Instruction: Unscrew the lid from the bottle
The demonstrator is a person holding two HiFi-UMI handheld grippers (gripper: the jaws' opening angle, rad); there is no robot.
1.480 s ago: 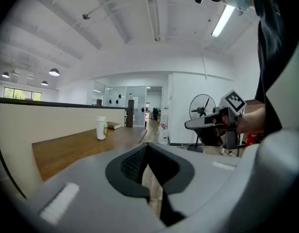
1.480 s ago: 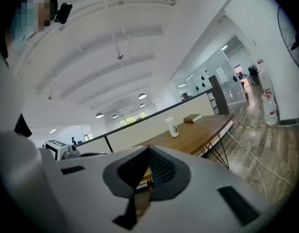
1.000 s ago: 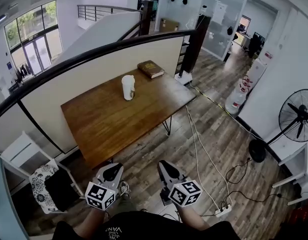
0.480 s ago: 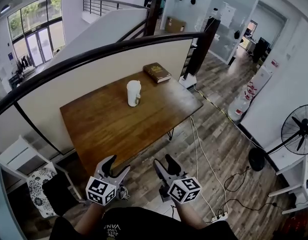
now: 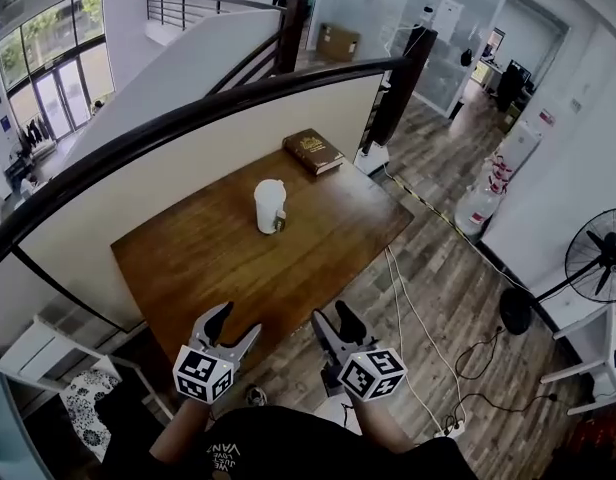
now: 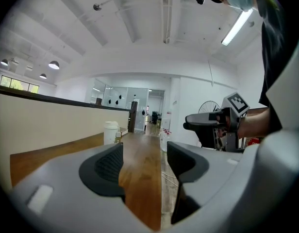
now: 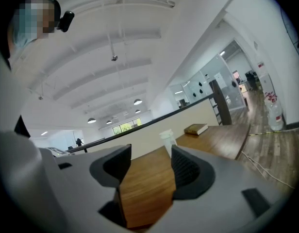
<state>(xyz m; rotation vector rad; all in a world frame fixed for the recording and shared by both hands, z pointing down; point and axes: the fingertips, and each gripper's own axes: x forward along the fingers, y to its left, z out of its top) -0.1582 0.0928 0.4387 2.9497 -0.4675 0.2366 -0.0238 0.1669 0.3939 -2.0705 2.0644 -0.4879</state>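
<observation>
A white bottle [image 5: 269,206] with a white lid stands upright near the middle of a wooden table [image 5: 198,268]. It shows small and far off in the left gripper view [image 6: 110,132] and behind the right-hand jaw in the right gripper view [image 7: 168,139]. Both grippers hang short of the table's near edge, well away from the bottle. My left gripper [image 5: 231,325] [image 6: 144,161] is open and holds nothing. My right gripper [image 5: 334,321] [image 7: 150,166] is also open and empty. Both pairs of jaws have just opened.
A brown book [image 5: 312,151] [image 7: 196,129] lies at the table's far corner. A dark-railed half wall [image 5: 188,118] backs the table. A white chair [image 5: 48,348] stands at left. Cables [image 5: 403,308], a water jug [image 5: 476,208] and a fan [image 5: 598,258] occupy the floor at right.
Both grippers, shut a second ago, now stand open. They and the camera have moved toward the table, so its near edge now lies just ahead of the jaws.
</observation>
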